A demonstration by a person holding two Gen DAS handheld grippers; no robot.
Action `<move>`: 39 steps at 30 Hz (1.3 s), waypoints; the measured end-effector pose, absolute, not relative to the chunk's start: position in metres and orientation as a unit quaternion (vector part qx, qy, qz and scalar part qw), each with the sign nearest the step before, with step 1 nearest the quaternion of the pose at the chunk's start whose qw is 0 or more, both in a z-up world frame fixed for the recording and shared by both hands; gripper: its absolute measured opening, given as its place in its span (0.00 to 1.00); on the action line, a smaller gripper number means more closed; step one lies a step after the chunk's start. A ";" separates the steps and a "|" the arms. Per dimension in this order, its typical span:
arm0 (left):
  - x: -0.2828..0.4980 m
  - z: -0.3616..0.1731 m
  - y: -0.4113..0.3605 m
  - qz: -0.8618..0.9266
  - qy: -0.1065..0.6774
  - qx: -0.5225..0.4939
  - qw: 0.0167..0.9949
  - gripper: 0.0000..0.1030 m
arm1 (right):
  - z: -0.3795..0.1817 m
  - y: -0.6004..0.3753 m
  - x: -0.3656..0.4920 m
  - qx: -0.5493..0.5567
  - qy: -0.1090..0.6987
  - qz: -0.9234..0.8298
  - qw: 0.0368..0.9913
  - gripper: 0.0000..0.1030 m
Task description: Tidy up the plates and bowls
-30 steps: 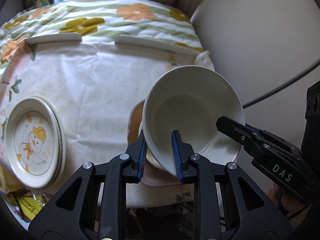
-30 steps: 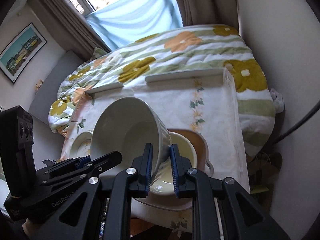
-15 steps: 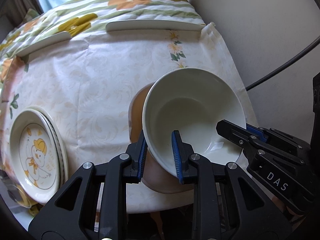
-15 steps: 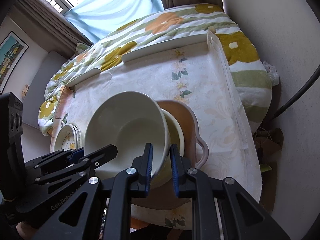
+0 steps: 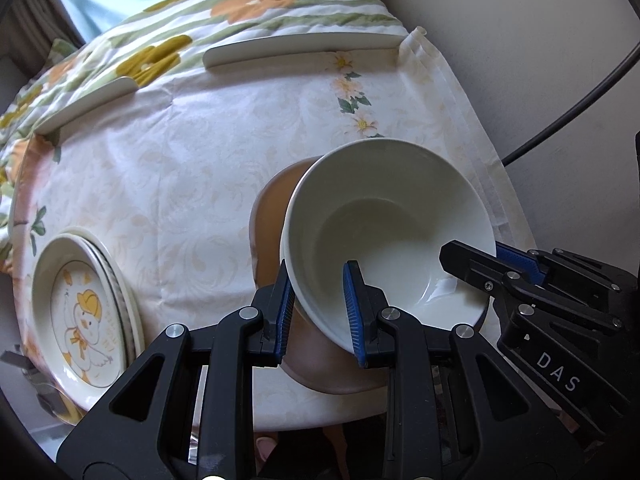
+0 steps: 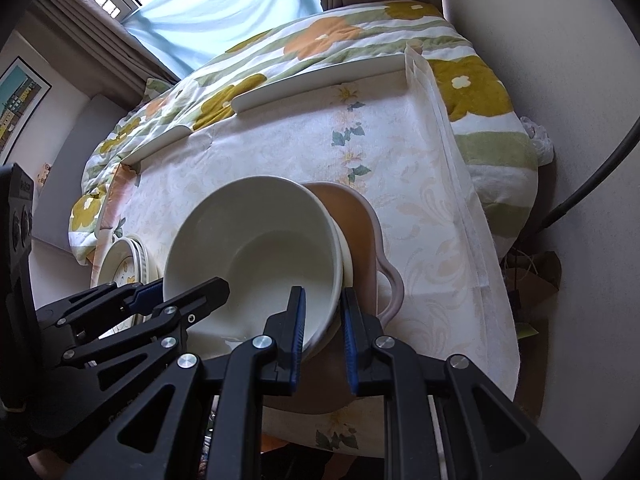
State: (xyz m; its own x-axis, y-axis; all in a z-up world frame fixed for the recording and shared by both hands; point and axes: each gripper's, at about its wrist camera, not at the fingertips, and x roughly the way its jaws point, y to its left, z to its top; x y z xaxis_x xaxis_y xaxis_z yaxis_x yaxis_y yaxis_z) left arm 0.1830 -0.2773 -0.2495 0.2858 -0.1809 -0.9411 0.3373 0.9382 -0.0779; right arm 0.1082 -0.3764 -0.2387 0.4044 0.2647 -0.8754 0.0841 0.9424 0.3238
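A white bowl [image 5: 392,232] [image 6: 260,256] is held at two sides of its rim. My left gripper [image 5: 318,268] [image 6: 192,284] is shut on the near-left rim, one blue pad inside and one outside. My right gripper [image 6: 322,294] [image 5: 472,250] is shut on the opposite rim. The bowl sits almost level, nested into a second cream bowl [image 6: 347,256] that lies in a pink handled dish [image 5: 272,216] [image 6: 360,232]. A stack of duck-pattern plates [image 5: 84,312] [image 6: 124,264] lies at the table's left edge.
A pale floral tablecloth [image 5: 180,184] covers the table. White rails [image 5: 300,46] line its far edge, with a flowered quilt [image 5: 248,0] behind. A wall and a black cable [image 5: 580,104] are close on the right. The table's front edge runs just below the dish.
Both grippers came down with the bowl. It went from steeply tilted above the pink dish to nearly level, set into the cream bowl there.
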 end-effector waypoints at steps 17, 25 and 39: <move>0.185 -0.241 -0.269 -0.154 0.568 0.048 0.807 0.21 | -0.232 -0.377 0.108 0.165 0.542 0.062 0.822 0.16; 0.185 -0.197 -0.247 -0.183 0.537 0.014 0.823 0.41 | -0.195 -0.379 0.100 0.152 0.503 0.091 0.846 0.29; 0.164 -0.159 -0.202 -0.150 0.469 0.082 0.867 0.99 | -0.146 -0.381 0.070 0.067 0.414 0.091 0.903 0.84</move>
State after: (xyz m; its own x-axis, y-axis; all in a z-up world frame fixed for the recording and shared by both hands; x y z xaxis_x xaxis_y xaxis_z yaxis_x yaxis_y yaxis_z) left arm 0.1642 -0.2023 -0.1594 0.5155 -0.1822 -0.8373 0.3364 0.9417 0.0022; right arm 0.0700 -0.3805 -0.1458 0.6397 0.2207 -0.7362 -0.1096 0.9743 0.1969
